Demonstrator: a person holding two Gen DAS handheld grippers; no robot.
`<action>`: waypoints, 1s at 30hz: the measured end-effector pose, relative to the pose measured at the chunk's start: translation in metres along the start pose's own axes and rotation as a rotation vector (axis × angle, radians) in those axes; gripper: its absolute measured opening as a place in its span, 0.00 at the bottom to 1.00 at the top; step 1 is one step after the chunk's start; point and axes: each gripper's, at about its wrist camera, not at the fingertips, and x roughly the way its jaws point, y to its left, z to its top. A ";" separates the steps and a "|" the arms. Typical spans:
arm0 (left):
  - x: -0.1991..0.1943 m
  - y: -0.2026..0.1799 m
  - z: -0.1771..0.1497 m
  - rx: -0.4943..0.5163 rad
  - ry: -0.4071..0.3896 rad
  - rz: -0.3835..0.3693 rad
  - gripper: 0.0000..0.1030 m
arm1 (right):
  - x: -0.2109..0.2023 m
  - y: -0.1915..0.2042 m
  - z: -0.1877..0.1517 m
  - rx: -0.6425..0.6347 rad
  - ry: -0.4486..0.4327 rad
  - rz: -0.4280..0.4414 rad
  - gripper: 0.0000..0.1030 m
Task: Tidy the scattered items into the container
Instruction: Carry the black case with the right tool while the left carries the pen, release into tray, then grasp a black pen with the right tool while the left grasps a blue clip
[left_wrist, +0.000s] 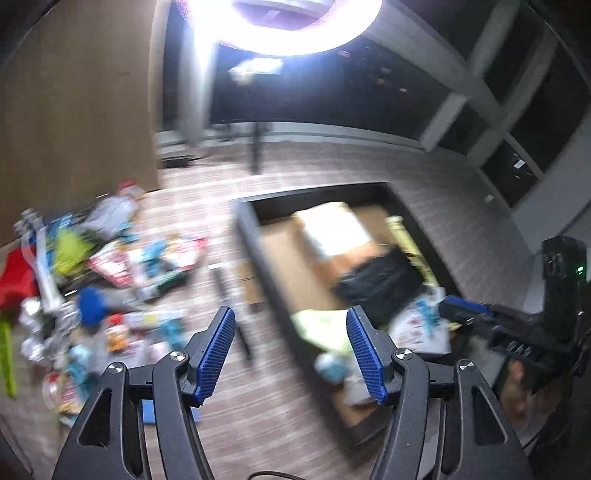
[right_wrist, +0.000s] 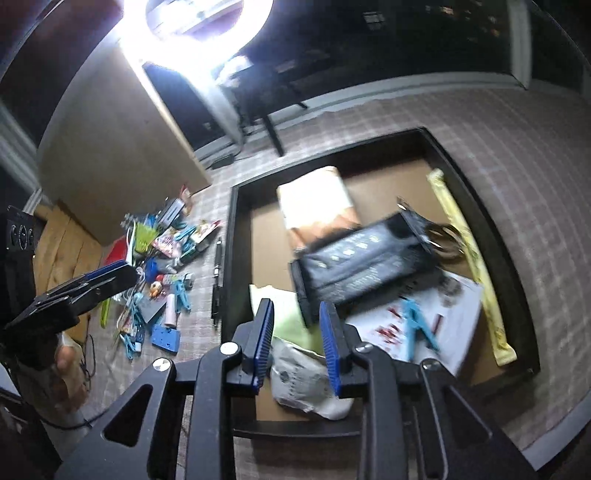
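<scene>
The container is a shallow black-walled box with a brown floor, set on the patterned carpet. In it lie a tan and white packet, a blurred black packet, a long yellow packet, a white sheet with a blue clip and a grey-white bag. My right gripper hovers above the box's near end, open, with nothing between its pads. My left gripper stands open and empty over the box's left wall. The scattered pile lies left of the box.
Two black pens lie along the outside of the box's left wall. A tall brown panel stands behind the pile. A bright ring light on a dark stand glares at the top. Dark windows line the far wall.
</scene>
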 end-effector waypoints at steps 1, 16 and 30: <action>-0.003 0.015 -0.004 -0.010 0.002 0.027 0.51 | 0.004 0.008 0.001 -0.021 0.002 -0.002 0.25; 0.052 0.073 -0.034 -0.106 0.126 0.084 0.28 | 0.122 0.133 0.015 -0.255 0.188 0.002 0.24; 0.106 0.074 -0.026 -0.078 0.189 0.147 0.25 | 0.210 0.137 0.033 -0.201 0.377 -0.092 0.24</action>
